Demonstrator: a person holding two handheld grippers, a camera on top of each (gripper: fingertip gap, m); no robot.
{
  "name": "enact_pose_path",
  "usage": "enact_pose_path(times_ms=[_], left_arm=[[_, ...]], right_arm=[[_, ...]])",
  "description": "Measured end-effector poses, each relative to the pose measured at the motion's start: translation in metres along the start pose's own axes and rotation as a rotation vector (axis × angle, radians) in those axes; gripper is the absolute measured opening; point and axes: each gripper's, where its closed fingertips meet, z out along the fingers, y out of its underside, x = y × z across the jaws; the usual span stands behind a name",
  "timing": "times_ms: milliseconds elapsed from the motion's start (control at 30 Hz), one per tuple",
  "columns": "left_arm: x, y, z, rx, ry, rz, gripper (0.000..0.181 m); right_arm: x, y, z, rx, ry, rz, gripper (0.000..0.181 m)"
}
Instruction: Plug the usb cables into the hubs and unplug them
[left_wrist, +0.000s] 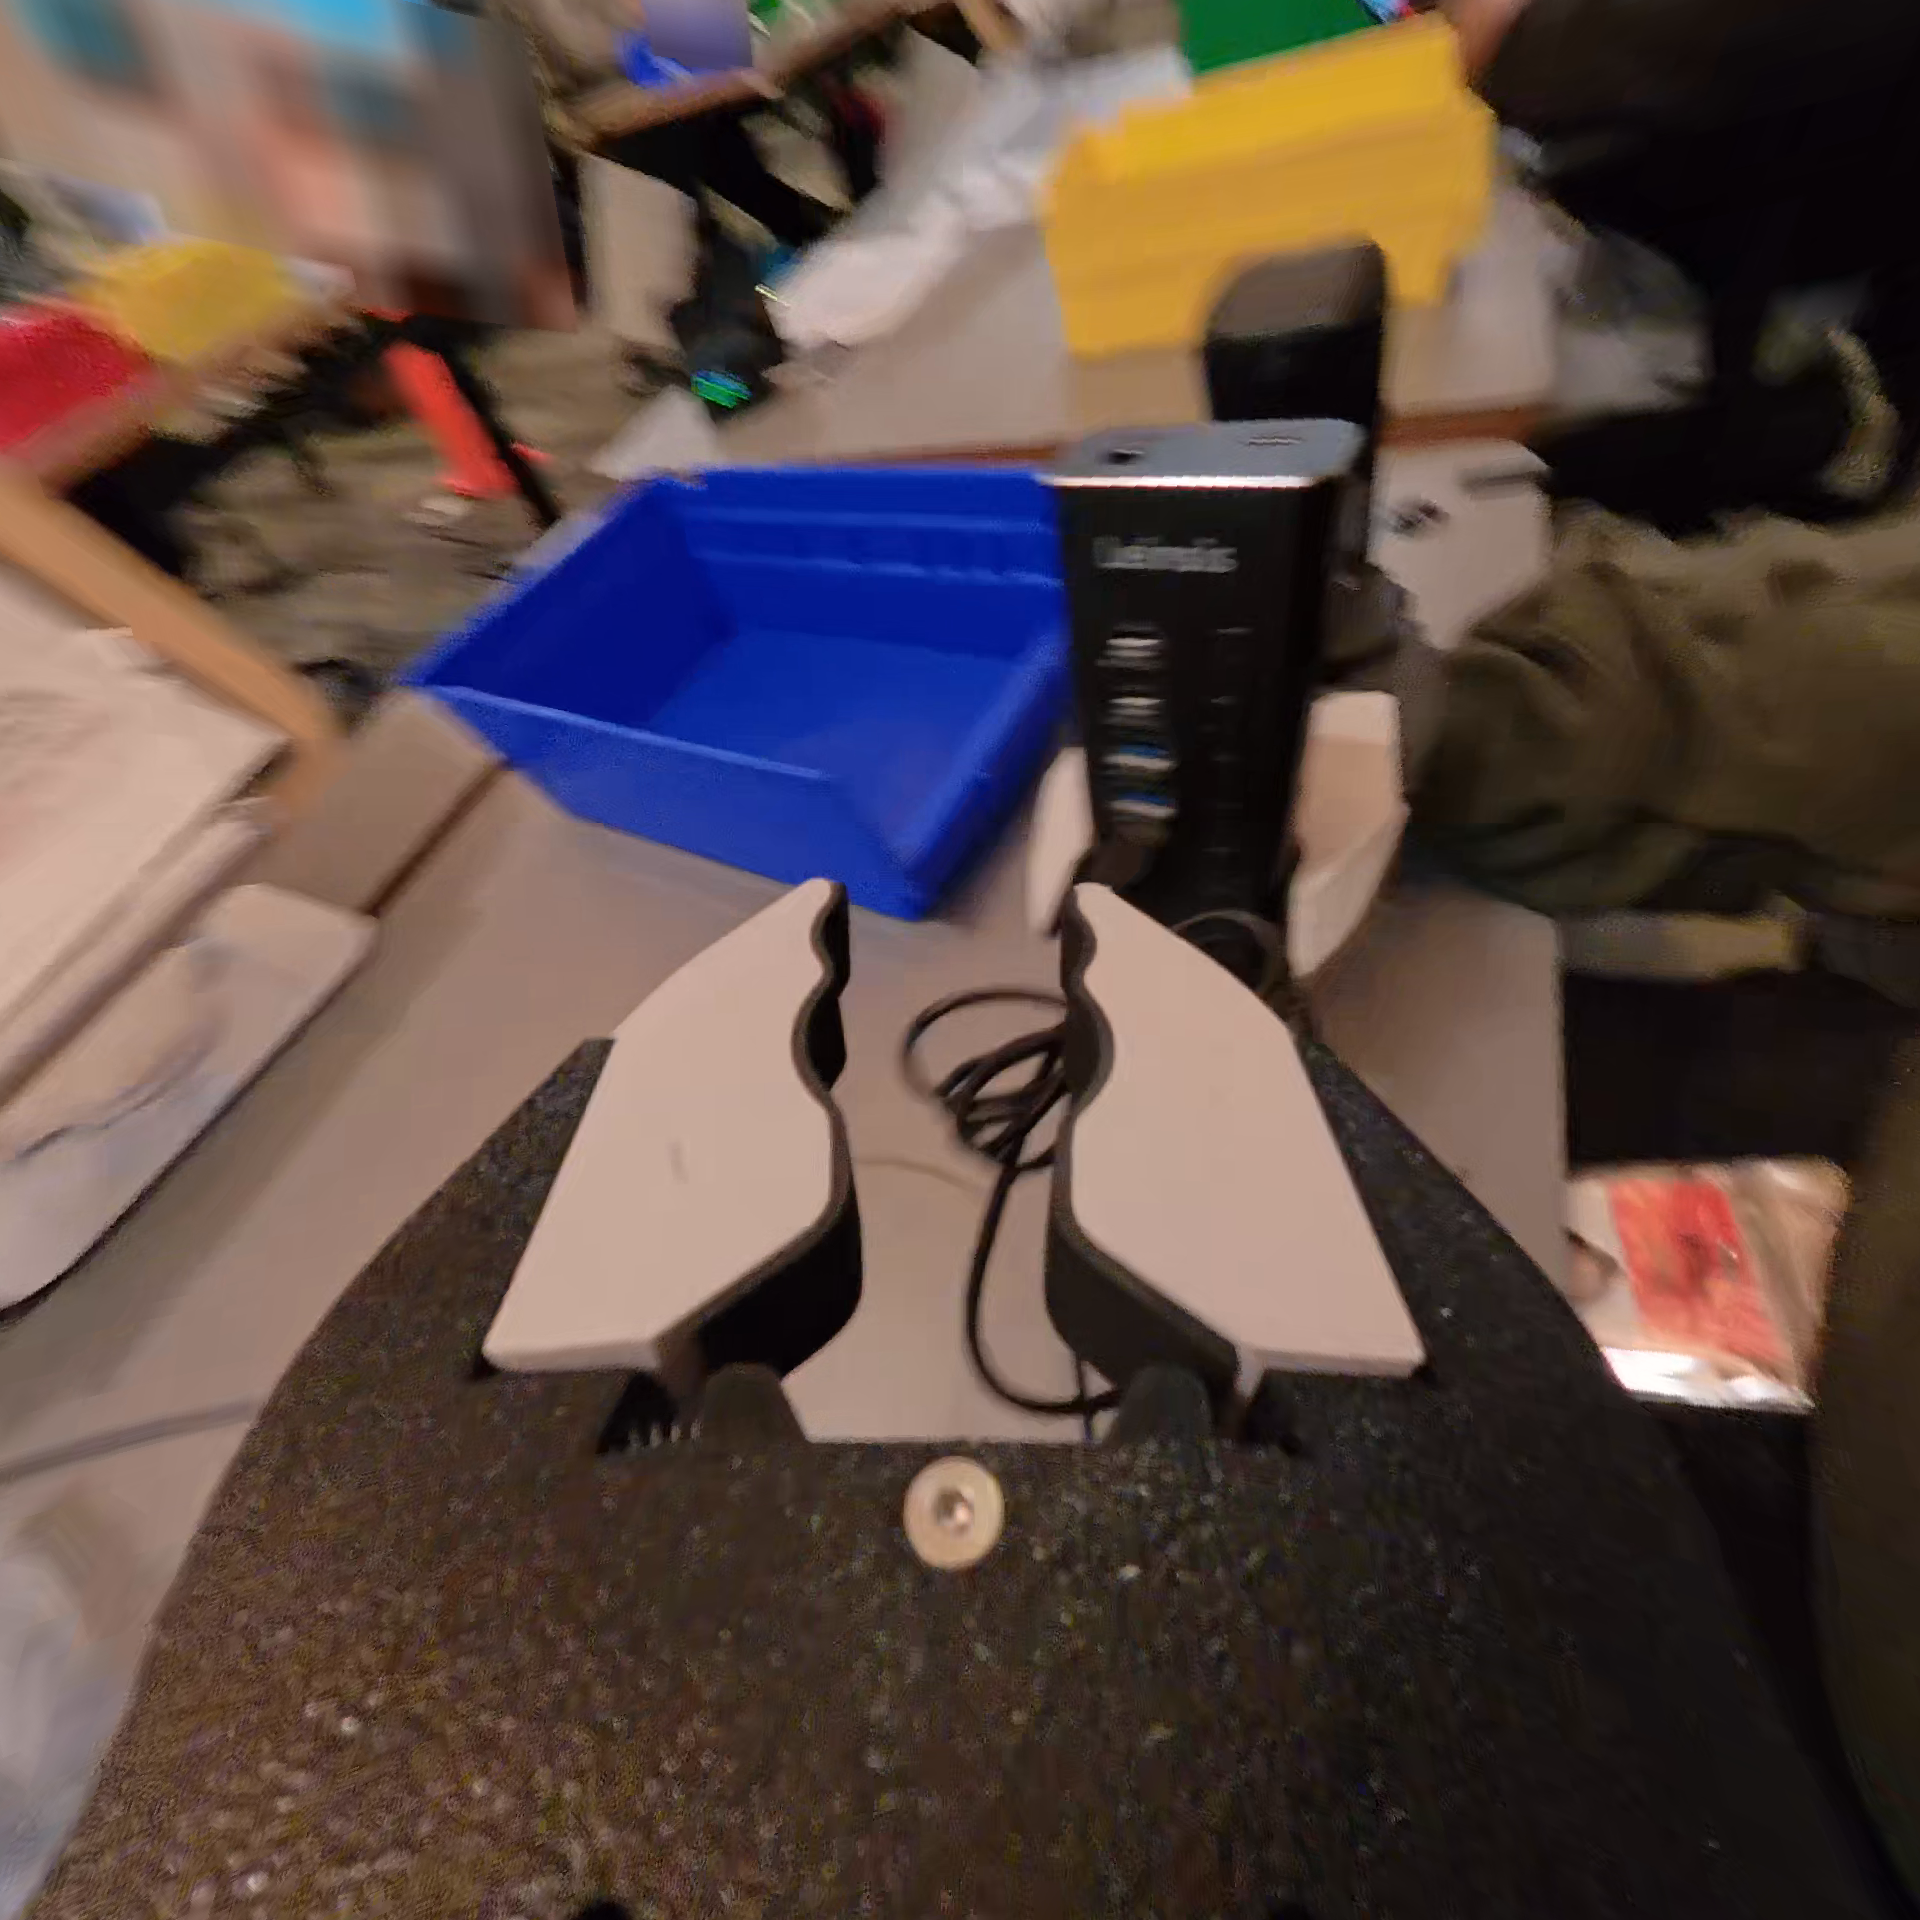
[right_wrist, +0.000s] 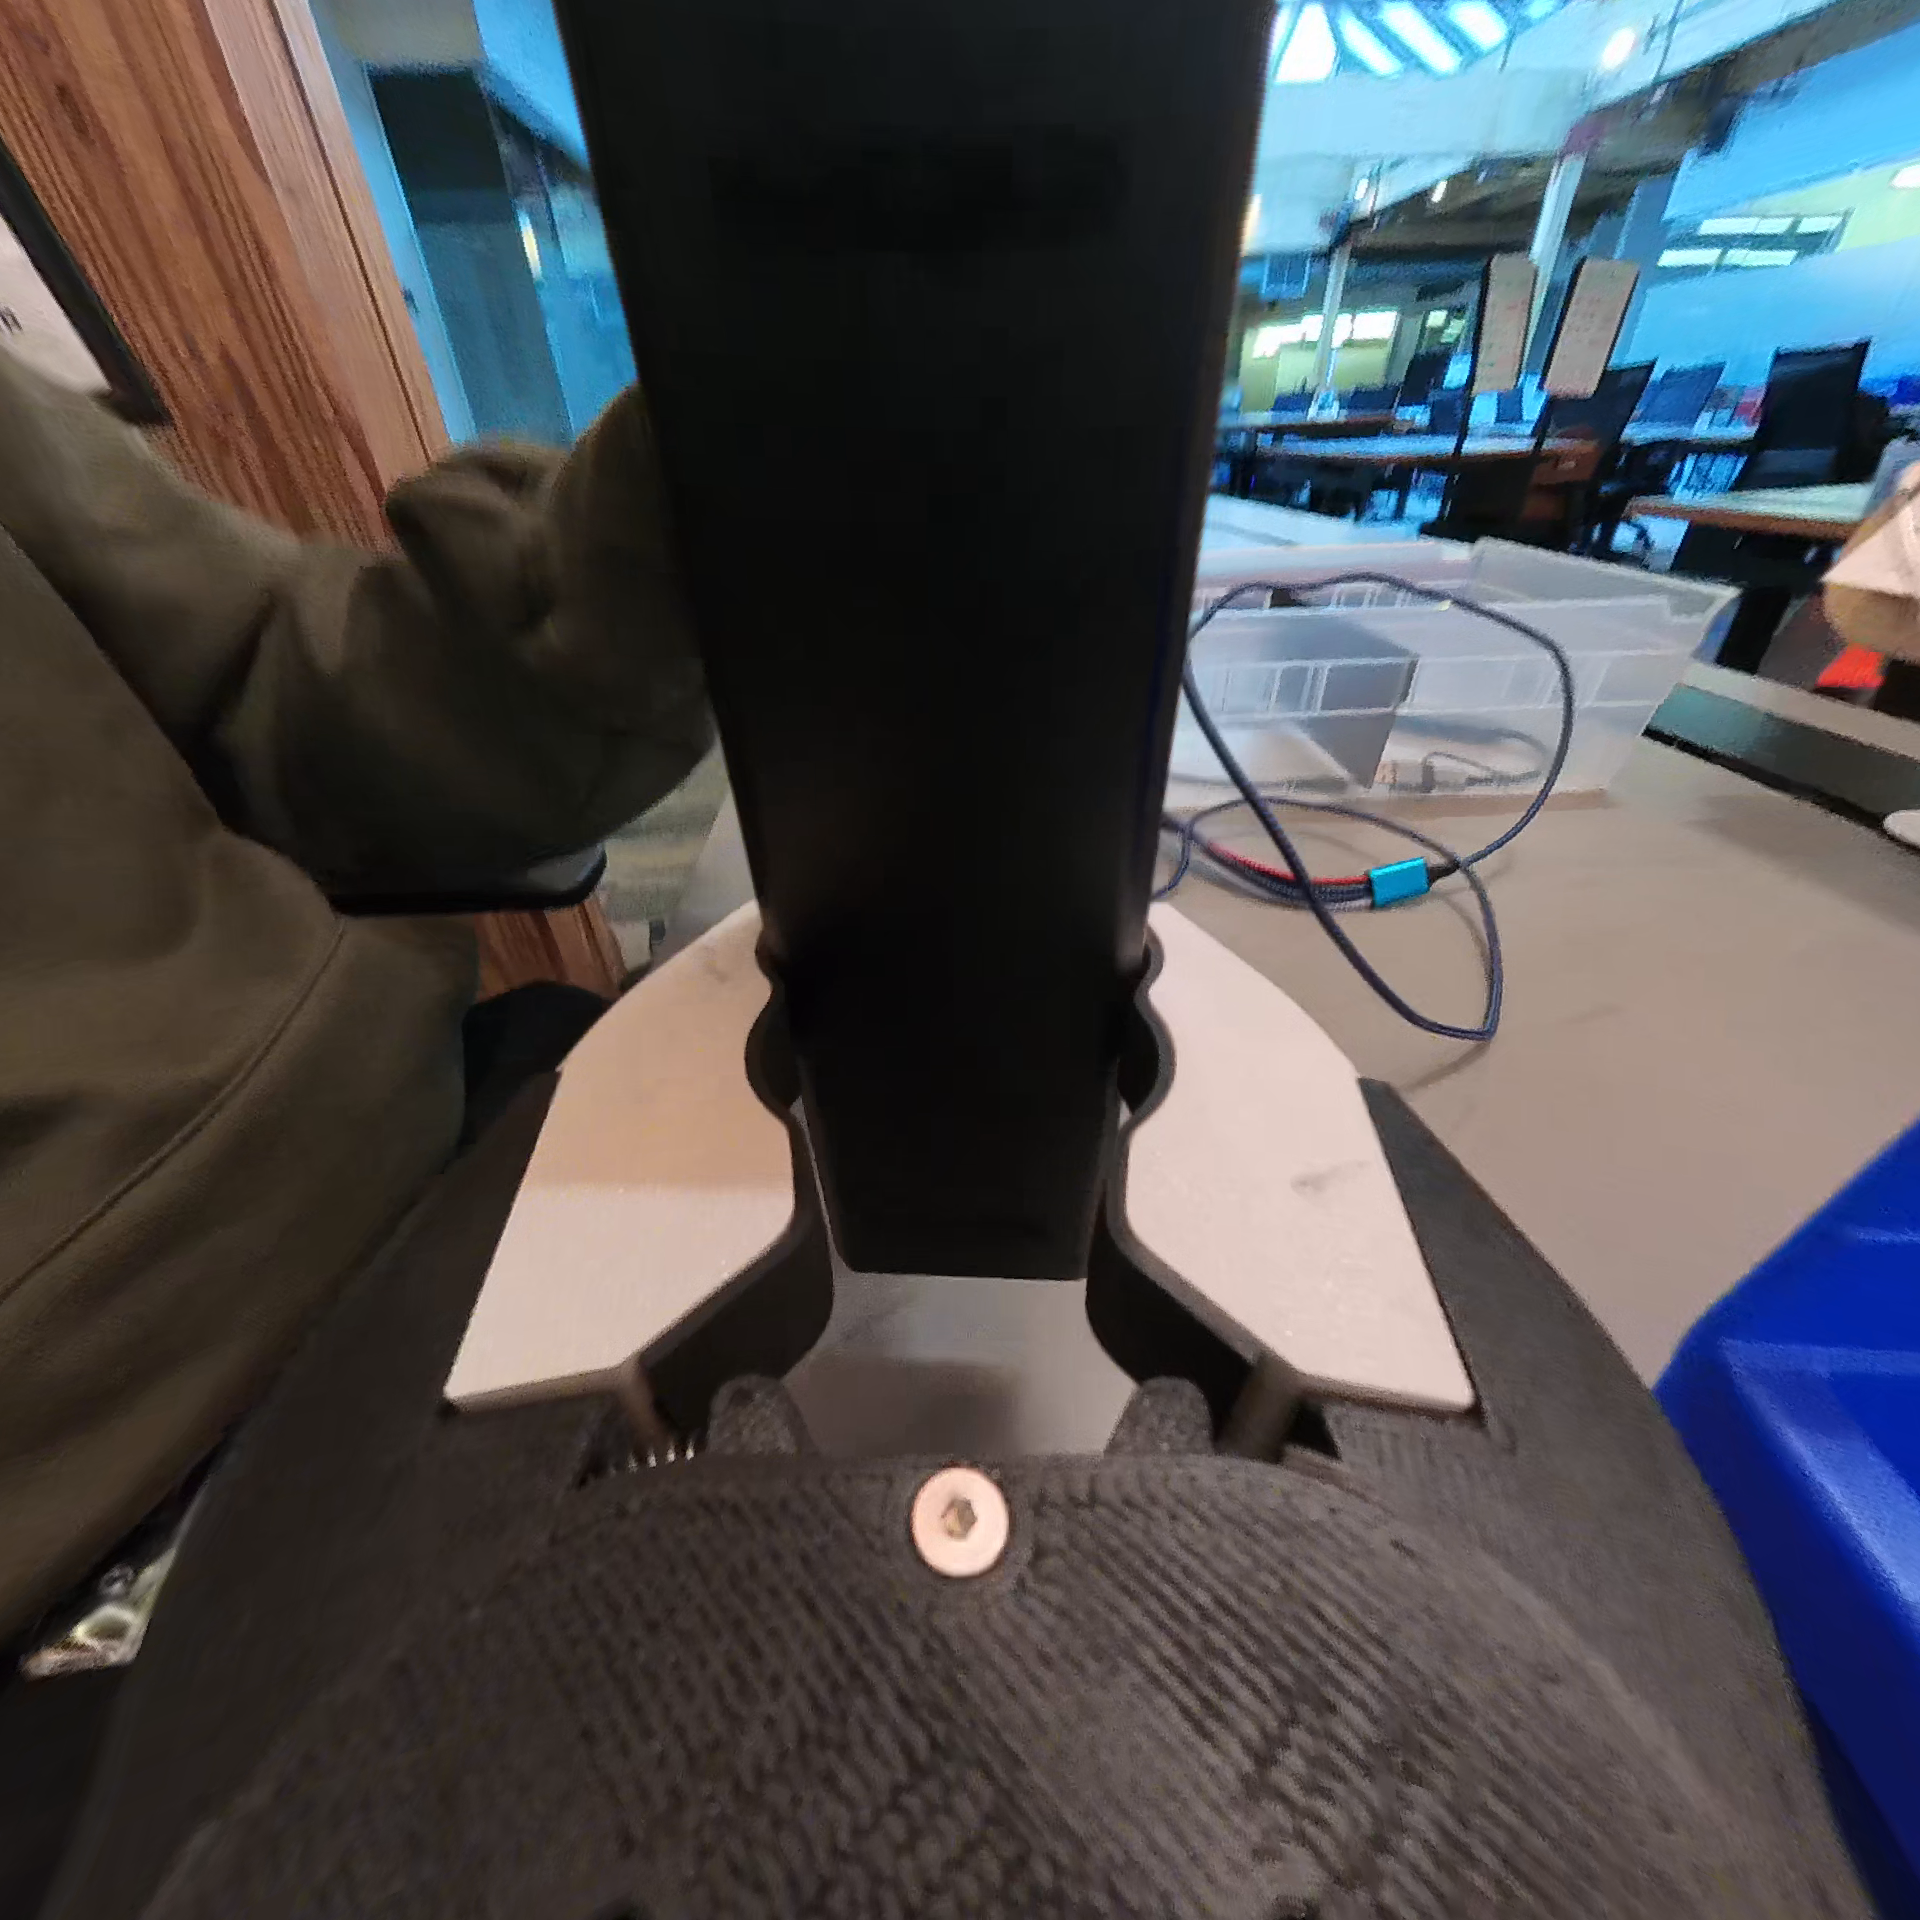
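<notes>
While the right gripper (right_wrist: 958, 997) has its fingers (right_wrist: 665, 1184) clenched on the lower body of a tall black hub (right_wrist: 935, 644), the block stands upright between them and fills the middle of the right wrist view. Past it on the grey tabletop (right_wrist: 1621, 1091) lies a loose blue braided cable (right_wrist: 1455, 966) with a bright blue clip, and behind that a clear plastic tray (right_wrist: 1600, 644). An olive sleeve (right_wrist: 343, 686) reaches in from the left. From the left wrist view, the left gripper (left_wrist: 951, 925) is released, its fingers (left_wrist: 717, 1122) parted with nothing between them, just short of the hub (left_wrist: 1195, 665). A thin black cable (left_wrist: 997, 1081) is plugged into the lowest port on the hub's front and coils on the tabletop (left_wrist: 582, 1039) under the fingers. Just left of the hub sits a blue bin (left_wrist: 748, 665), with a yellow bin (left_wrist: 1257, 197) farther back. This view is blurred.
</notes>
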Motion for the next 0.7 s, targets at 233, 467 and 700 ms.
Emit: enact_pose_path(times_ms=[233, 467, 700], left_arm=[[-0.078, 0.051, -0.116, 0.134, -0.474, -0.158, 0.036], [-0.103, 0.097, -0.155, 0.081, -0.550, -0.280, 0.037], [-0.103, 0.103, -0.153, 0.075, -0.518, -0.310, 0.037]], right_arm=[[-0.003, -0.071, -0.046, 0.192, 0.070, -0.104, 0.061], [0.059, -0.145, -0.143, 0.250, 0.808, -0.153, 0.061], [0.143, -0.122, -0.182, 0.010, 1.156, 0.023, 0.061]])
